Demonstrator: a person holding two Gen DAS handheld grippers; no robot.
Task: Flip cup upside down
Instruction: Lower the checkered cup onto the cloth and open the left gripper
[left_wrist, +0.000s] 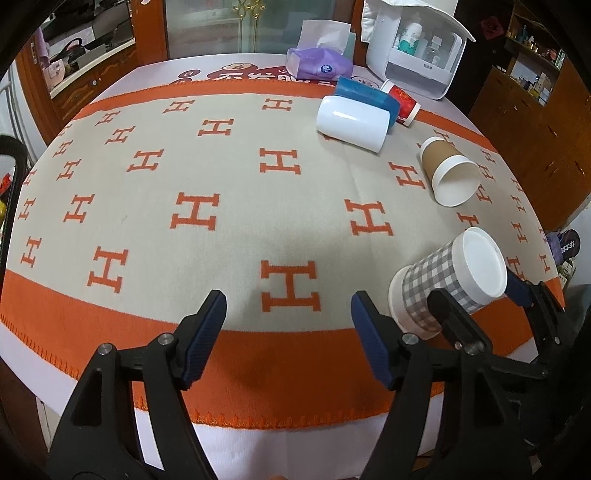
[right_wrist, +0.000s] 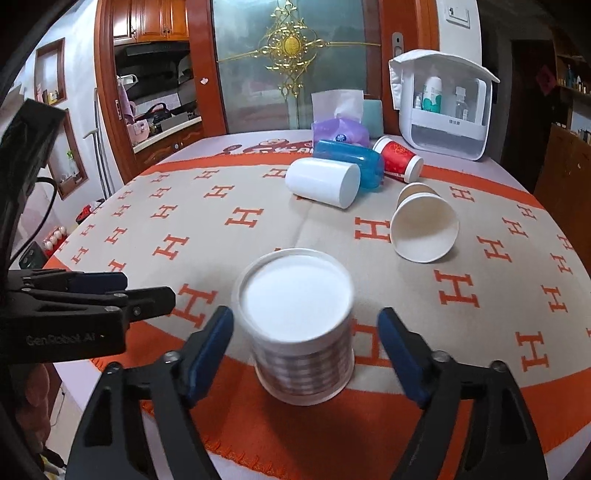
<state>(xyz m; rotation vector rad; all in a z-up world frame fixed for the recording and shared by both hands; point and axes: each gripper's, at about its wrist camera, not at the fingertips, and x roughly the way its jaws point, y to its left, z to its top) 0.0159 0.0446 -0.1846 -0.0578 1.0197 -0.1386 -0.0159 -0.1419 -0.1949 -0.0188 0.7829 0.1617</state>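
A grey-and-white checked paper cup (right_wrist: 301, 328) stands upside down, flat white base up, near the table's front edge. It is blurred in the right wrist view and looks tilted in the left wrist view (left_wrist: 448, 280). My right gripper (right_wrist: 306, 332) is open around it, one finger on each side with gaps to the cup wall; its fingers (left_wrist: 452, 317) also show in the left wrist view. My left gripper (left_wrist: 288, 314) is open and empty over the orange border, left of the cup; it also shows in the right wrist view (right_wrist: 122, 284).
The table wears an orange-and-beige H-pattern blanket (left_wrist: 192, 214). Lying on their sides farther back are a brown paper cup (left_wrist: 448, 171), a white cup (left_wrist: 351, 123), a blue cup (left_wrist: 367, 94) and a red cup (left_wrist: 402, 101). A tissue pack (left_wrist: 319, 62) and white organizer box (left_wrist: 417, 48) stand behind.
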